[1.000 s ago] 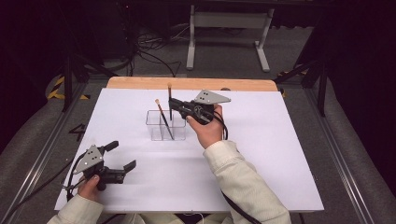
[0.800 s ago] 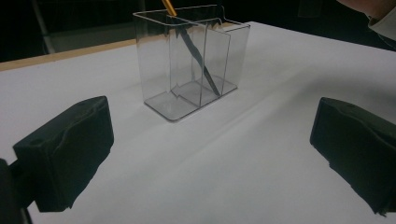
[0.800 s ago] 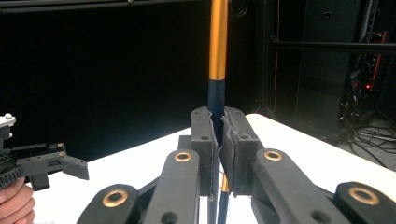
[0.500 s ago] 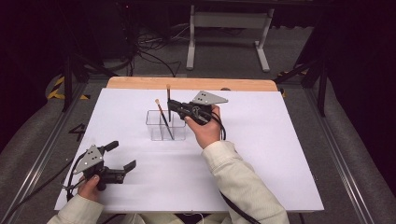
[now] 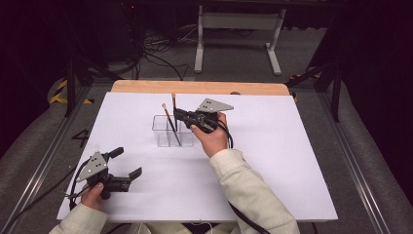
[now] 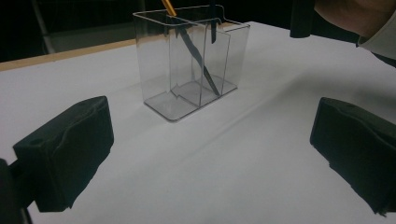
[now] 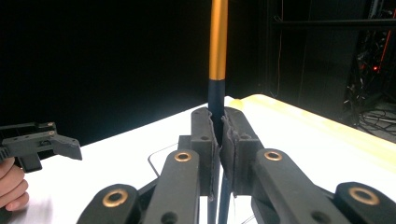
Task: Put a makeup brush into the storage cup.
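the right gripper (image 5: pixel 178 114) clamps an upright paintbrush (image 7: pixel 217 56) above the clear divided holder (image 5: pixel 171 131) mid-table, its lower end in or just over a compartment; a second brush (image 5: pixel 170 123) already leans inside. the left gripper (image 5: pixel 127 163), jaws wide and empty, rests near the white table (image 5: pixel 292 161) edge. judged: one brush placed, this one not yet released

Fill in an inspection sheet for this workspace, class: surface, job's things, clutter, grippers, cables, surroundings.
Surface: white table, wooden strip along the far edge.
Job's things: clear divided holder; one brush leans inside; a second brush stands upright over it.
Clutter: nothing seen.
Grippers: right gripper shut on the second brush; left gripper open, near the front-left corner.
Cables: one trails from each gripper; more on the floor.
Surroundings: dark room, metal stand behind the table.
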Tool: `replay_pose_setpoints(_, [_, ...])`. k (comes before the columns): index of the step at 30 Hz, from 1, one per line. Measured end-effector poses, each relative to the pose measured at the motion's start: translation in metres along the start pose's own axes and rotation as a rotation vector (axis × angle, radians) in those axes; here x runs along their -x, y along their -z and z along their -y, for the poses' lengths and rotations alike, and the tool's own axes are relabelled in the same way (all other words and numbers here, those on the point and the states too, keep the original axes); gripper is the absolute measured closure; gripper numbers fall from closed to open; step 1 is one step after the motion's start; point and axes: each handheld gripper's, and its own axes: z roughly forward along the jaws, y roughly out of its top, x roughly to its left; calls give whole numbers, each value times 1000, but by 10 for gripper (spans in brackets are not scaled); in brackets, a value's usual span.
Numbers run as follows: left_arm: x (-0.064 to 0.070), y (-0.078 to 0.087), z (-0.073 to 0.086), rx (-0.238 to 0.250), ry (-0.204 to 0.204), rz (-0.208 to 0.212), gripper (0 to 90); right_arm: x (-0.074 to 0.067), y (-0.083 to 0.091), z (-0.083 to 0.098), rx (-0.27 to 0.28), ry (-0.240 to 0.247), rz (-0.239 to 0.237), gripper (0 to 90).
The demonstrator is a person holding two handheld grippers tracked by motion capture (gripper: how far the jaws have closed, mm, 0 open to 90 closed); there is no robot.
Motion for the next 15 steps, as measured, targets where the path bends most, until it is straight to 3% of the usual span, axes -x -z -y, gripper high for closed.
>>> replay_pose_setpoints(15, [0,0,0,0,1,0,2,2,-2,10,-36,-18,-3,841])
